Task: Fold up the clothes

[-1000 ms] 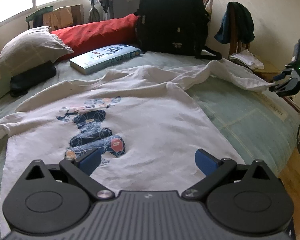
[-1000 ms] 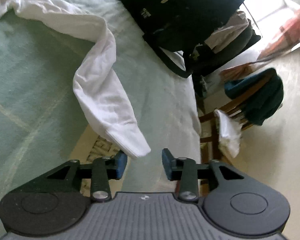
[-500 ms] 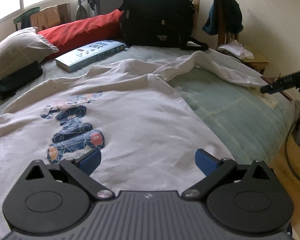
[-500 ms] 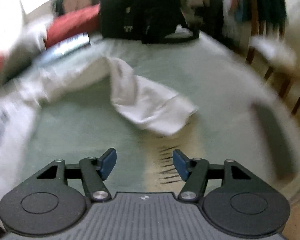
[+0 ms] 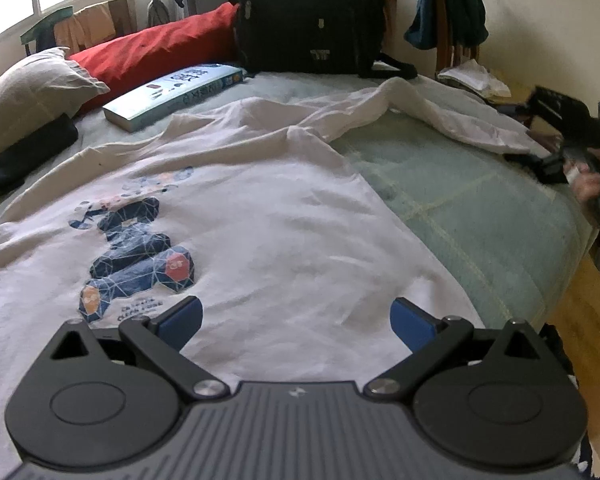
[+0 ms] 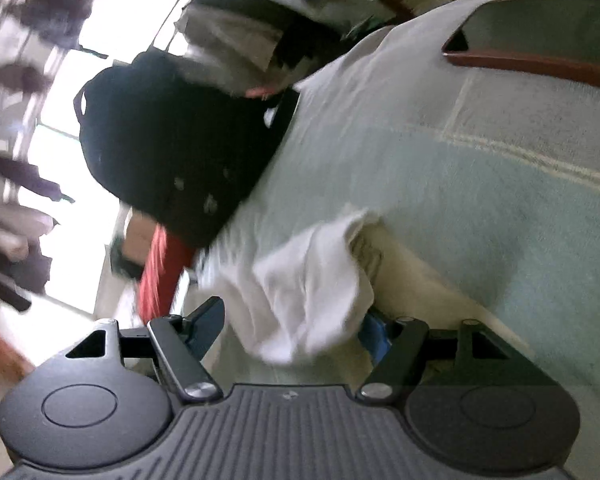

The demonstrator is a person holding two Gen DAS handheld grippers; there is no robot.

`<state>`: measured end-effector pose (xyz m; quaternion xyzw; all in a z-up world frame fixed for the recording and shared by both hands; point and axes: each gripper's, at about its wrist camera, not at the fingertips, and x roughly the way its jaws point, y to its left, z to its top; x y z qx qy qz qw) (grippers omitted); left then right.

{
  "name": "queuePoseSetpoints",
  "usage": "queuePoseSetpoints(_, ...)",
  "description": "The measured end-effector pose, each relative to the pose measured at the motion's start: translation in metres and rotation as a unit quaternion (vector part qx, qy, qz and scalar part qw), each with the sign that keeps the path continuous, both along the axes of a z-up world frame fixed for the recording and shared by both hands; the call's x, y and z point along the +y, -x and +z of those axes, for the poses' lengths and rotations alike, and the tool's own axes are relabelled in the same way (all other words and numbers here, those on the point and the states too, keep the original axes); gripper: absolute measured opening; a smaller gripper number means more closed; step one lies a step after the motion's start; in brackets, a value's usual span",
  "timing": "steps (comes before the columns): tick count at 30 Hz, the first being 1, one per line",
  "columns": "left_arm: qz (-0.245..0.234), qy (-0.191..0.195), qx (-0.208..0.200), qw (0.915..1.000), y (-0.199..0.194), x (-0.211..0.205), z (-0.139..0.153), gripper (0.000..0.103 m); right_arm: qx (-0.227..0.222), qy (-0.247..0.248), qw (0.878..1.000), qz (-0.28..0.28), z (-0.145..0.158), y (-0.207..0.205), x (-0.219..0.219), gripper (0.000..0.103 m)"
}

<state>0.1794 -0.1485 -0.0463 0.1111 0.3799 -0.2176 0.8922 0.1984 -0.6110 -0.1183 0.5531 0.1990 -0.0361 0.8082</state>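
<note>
A white long-sleeved shirt (image 5: 260, 220) with a blue printed figure lies flat on the pale green bed (image 5: 460, 216). My left gripper (image 5: 296, 320) hovers open over the shirt's hem, nothing between its blue pads. The shirt's right sleeve stretches out to the bed's right edge, where my right gripper (image 5: 536, 160) meets its end. In the right wrist view, rolled on its side and blurred, the sleeve cuff (image 6: 312, 292) lies between the jaws of my right gripper (image 6: 296, 324). Those jaws are opening, with a gap between the cuff and one pad.
At the head of the bed lie a black backpack (image 5: 308, 16), a red pillow (image 5: 152, 52), a book (image 5: 172, 92), a grey pillow (image 5: 32, 88) and a black case (image 5: 32, 152). A chair (image 5: 448, 4) with dark clothing stands by the wall. Wooden floor (image 5: 580, 320) lies to the right.
My right gripper has rolled far over and come down onto the sleeve cuff, which now sits between its widened jaws. The left gripper has drifted slightly, still open over the hem.
</note>
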Motion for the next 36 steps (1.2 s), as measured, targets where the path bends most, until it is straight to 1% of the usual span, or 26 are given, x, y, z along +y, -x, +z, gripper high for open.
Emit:
queuePoseSetpoints(4,-0.008,-0.004,-0.001,1.0,0.002,-0.004,-0.001,0.1,-0.012,-0.027,0.999,-0.036,-0.005,-0.011,0.002,0.076)
queuePoseSetpoints(5,-0.008,-0.004,-0.001,1.0,0.003,-0.003,-0.001,0.1,-0.013,-0.025,0.999,-0.035,-0.004,-0.011,0.005,0.076)
queuePoseSetpoints(6,-0.007,-0.003,-0.001,1.0,0.002,-0.003,-0.001,0.1,-0.013,-0.017,0.999,-0.029,-0.004,-0.01,0.01,0.075)
queuePoseSetpoints(8,-0.002,-0.003,0.001,1.0,0.001,-0.002,-0.002,0.1,-0.004,0.029,0.999,-0.021,-0.003,-0.007,0.018,0.064)
queuePoseSetpoints(9,0.001,-0.004,0.003,1.0,0.0,-0.002,-0.003,0.1,0.006,0.047,0.999,-0.024,-0.006,-0.007,0.02,0.045)
queuePoseSetpoints(10,0.003,-0.005,0.004,1.0,-0.001,-0.002,-0.004,0.1,0.015,0.053,0.998,-0.031,-0.012,-0.007,0.017,0.014)
queuePoseSetpoints(11,0.003,-0.005,0.005,1.0,0.0,-0.002,-0.005,0.1,0.013,0.048,0.998,-0.035,-0.017,-0.006,0.014,0.006)
queuePoseSetpoints(13,0.001,-0.003,0.005,1.0,0.001,-0.001,-0.004,0.1,0.003,0.032,0.999,-0.04,-0.026,-0.003,0.007,0.006)
queuePoseSetpoints(15,-0.002,0.0,0.003,1.0,0.002,0.0,-0.003,0.1,0.022,0.076,0.996,-0.035,-0.018,-0.008,0.015,0.006)
queuePoseSetpoints(18,-0.002,0.0,-0.002,1.0,0.004,0.002,0.0,0.1,0.051,0.106,0.993,-0.024,-0.004,-0.019,0.017,0.007)
queuePoseSetpoints(19,-0.001,0.0,-0.002,1.0,0.004,0.003,0.0,0.1,0.061,0.122,0.991,-0.016,0.003,-0.023,0.016,0.009)
queuePoseSetpoints(20,0.001,0.0,-0.002,1.0,0.004,0.004,0.0,0.1,0.069,0.144,0.987,-0.008,0.011,-0.025,0.016,0.009)
queuePoseSetpoints(22,0.007,-0.001,-0.002,1.0,0.002,0.005,0.0,0.1,0.084,0.199,0.976,-0.002,0.028,-0.032,0.015,0.009)
queuePoseSetpoints(23,0.01,-0.001,-0.002,0.9999,0.001,0.005,0.0,0.1,0.09,0.219,0.972,0.0,0.034,-0.033,0.013,0.009)
queuePoseSetpoints(26,0.011,-0.003,-0.003,0.9999,-0.002,0.003,0.0,0.1,0.113,0.259,0.959,0.0,0.052,-0.052,-0.005,0.009)
queuePoseSetpoints(30,0.011,-0.009,-0.004,0.9999,-0.007,-0.001,-0.002,0.1,0.135,0.291,0.947,0.013,0.074,-0.082,-0.028,0.01)
queuePoseSetpoints(32,0.014,-0.013,-0.005,0.9998,-0.01,-0.003,-0.003,0.1,0.145,0.301,0.943,0.019,0.08,-0.089,-0.041,0.01)
queuePoseSetpoints(36,0.02,-0.02,-0.006,0.9996,-0.017,-0.009,-0.004,0.1,0.155,0.303,0.94,0.027,0.085,-0.105,-0.062,0.01)
